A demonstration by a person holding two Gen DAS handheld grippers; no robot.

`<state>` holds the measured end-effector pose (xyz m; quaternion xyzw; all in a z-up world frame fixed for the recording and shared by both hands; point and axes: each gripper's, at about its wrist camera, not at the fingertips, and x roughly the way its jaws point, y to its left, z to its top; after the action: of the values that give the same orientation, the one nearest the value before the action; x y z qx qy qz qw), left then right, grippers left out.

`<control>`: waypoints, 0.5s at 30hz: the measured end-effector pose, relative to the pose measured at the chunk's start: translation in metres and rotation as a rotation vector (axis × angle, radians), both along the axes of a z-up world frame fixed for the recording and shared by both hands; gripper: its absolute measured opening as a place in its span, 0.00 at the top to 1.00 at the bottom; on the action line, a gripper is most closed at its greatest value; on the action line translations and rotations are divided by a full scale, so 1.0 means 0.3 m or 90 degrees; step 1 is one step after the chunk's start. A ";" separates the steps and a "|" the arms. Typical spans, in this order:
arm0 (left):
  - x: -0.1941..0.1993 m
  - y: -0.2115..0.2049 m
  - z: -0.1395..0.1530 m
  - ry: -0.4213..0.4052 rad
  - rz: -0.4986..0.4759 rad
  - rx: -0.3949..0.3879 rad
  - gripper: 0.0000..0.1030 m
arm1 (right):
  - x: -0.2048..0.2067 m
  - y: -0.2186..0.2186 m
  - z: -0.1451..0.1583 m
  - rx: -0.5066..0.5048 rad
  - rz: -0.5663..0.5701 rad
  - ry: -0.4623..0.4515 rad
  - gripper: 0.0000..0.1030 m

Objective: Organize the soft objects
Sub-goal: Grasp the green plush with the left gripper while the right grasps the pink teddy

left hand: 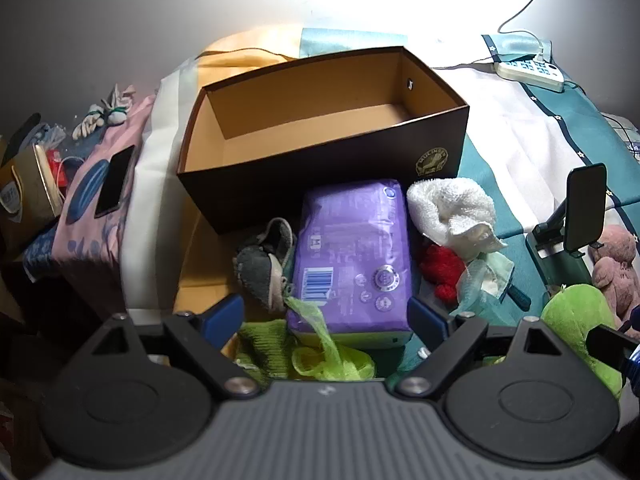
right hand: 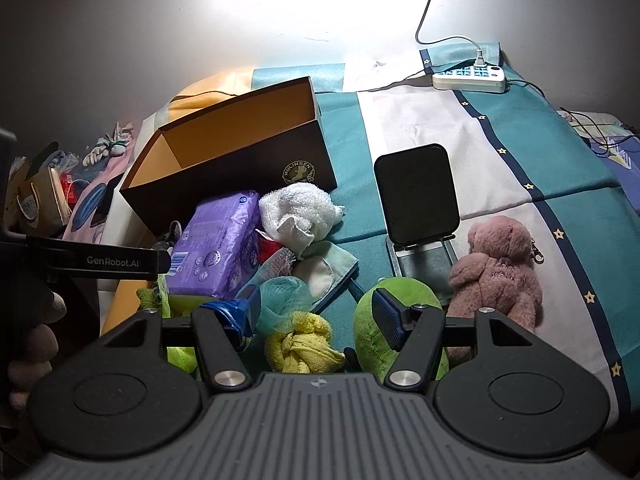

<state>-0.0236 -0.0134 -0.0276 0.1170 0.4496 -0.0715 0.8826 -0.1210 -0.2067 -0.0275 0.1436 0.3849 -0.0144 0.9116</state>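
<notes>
An empty dark brown box (left hand: 320, 152) with a tan inside stands open on the bed; it also shows in the right wrist view (right hand: 224, 160). In front of it lie a purple soft pack (left hand: 354, 256), a white towel (left hand: 452, 208), a grey sock (left hand: 264, 264), a red cloth (left hand: 440, 268) and green cloths (left hand: 320, 344). My left gripper (left hand: 326, 318) is open, its fingers on either side of the near end of the purple pack (right hand: 220, 248). My right gripper (right hand: 320, 316) is open above a yellow knotted cloth (right hand: 304, 344), next to a green plush (right hand: 384, 320) and a pink teddy bear (right hand: 500, 272).
A black phone stand (right hand: 418, 200) stands upright right of the pile. A white power strip (right hand: 468, 76) with cables lies at the far edge. A pink cloth with a phone (left hand: 114, 188) and small bags (left hand: 28, 200) lie at the left.
</notes>
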 end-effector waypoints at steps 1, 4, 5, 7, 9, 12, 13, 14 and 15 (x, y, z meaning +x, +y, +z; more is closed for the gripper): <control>0.002 -0.004 -0.001 0.001 0.001 0.000 0.14 | 0.003 -0.006 -0.001 0.000 0.001 0.000 0.55; 0.006 -0.015 -0.003 0.003 0.000 -0.003 0.14 | 0.010 -0.030 0.001 -0.004 0.004 0.001 0.55; 0.004 -0.019 -0.003 0.004 -0.004 -0.007 0.14 | 0.012 -0.041 0.002 -0.008 0.004 0.001 0.55; 0.001 -0.032 -0.004 0.007 -0.015 -0.019 0.14 | 0.014 -0.070 0.002 -0.013 0.001 0.003 0.55; -0.009 -0.049 -0.002 0.012 -0.039 -0.039 0.14 | 0.014 -0.107 -0.001 -0.017 -0.005 0.008 0.55; -0.036 -0.085 0.003 0.029 -0.102 -0.089 0.14 | 0.010 -0.176 -0.008 -0.027 -0.024 0.016 0.55; -0.049 -0.104 0.004 0.038 -0.131 -0.108 0.14 | 0.008 -0.196 -0.010 -0.029 -0.031 0.018 0.55; -0.060 -0.121 0.004 0.047 -0.156 -0.123 0.14 | 0.008 -0.219 -0.013 -0.031 -0.039 0.020 0.55; -0.074 -0.145 0.003 0.057 -0.186 -0.139 0.14 | 0.007 -0.243 -0.017 -0.034 -0.048 0.023 0.55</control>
<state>-0.0459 -0.0569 -0.0268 0.0815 0.4562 -0.2523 0.8494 -0.1189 -0.2796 -0.0326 0.1335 0.3952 -0.0612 0.9068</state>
